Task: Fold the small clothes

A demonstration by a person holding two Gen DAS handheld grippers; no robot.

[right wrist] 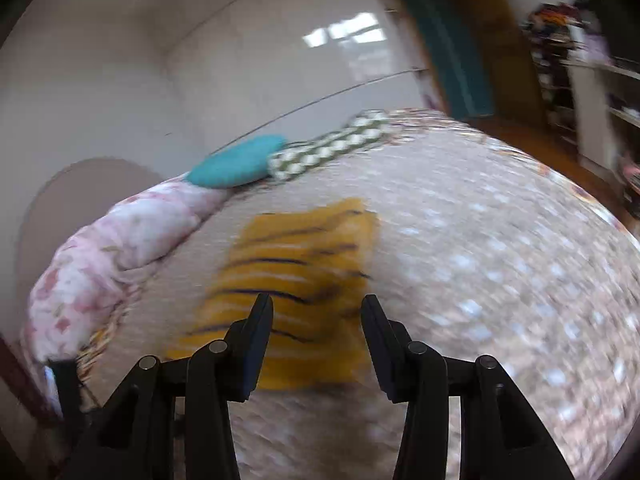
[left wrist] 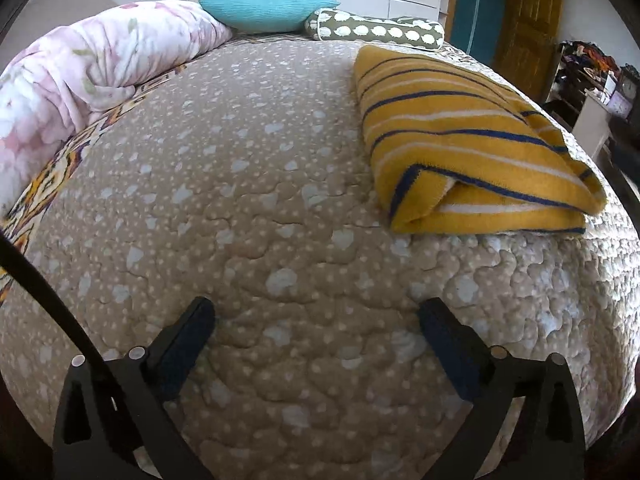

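L gripper [left wrist: 316,316] jaws spread wide, nothing btwn, over bare quilted bedspread [left wrist: 248,216] | R gripper [right wrist: 317,312] jaws part open, empty, above the bed, view blurred | yellow striped cloth [left wrist: 464,140] folded, flat on bedspread, toward bed's right edge | teal pillow [left wrist: 266,10] + spotted bolster [left wrist: 376,32] at far end | pink floral duvet [left wrist: 92,68] bunched along left edge

Beige quilted bed [left wrist: 280,208] with pale spots, rolled pink floral blanket [left wrist: 92,64] along its left edge, turquoise ribbed cushion [left wrist: 268,10] beside an olive polka-dot pillow [left wrist: 376,30] at the head.
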